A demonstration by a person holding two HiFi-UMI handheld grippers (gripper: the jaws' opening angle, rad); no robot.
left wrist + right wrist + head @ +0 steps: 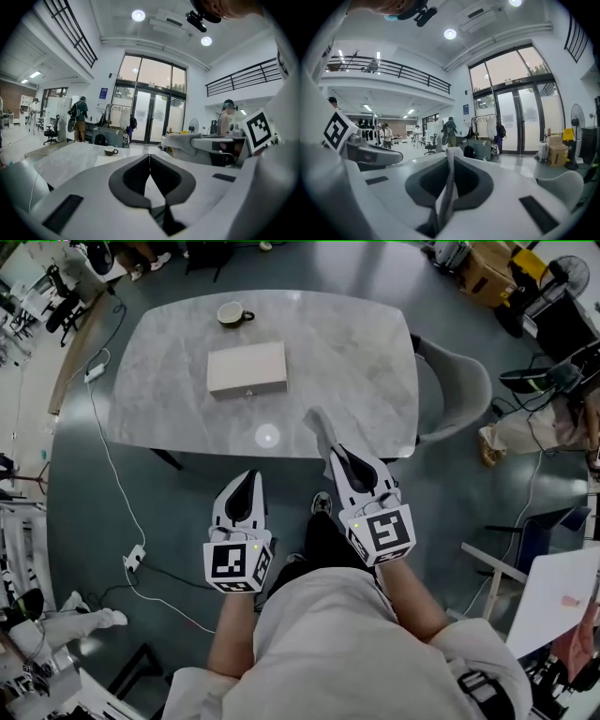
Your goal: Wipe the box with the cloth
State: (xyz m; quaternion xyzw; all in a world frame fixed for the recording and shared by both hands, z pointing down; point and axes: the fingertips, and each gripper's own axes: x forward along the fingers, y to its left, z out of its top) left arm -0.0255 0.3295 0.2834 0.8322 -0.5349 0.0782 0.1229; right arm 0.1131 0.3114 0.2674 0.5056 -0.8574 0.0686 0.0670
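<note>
Cloth gripped, box not yet reached.

The table [356, 352] fills the upper middle of the head view, and the box [247, 368] lies flat on it, left of centre, well apart from both grippers. The right gripper [339, 456], at lower centre over the table's near edge, is clenched on the cloth [322, 426], which is seen pinched upright between its jaws in the right gripper view. The left gripper [249, 476], lower left of it and off the table, is pressed together on nothing. A cup [232, 313] stands beyond the box. The approach is judged to be in hand; next, the cloth must be carried up and left and laid on the box top.
</note>
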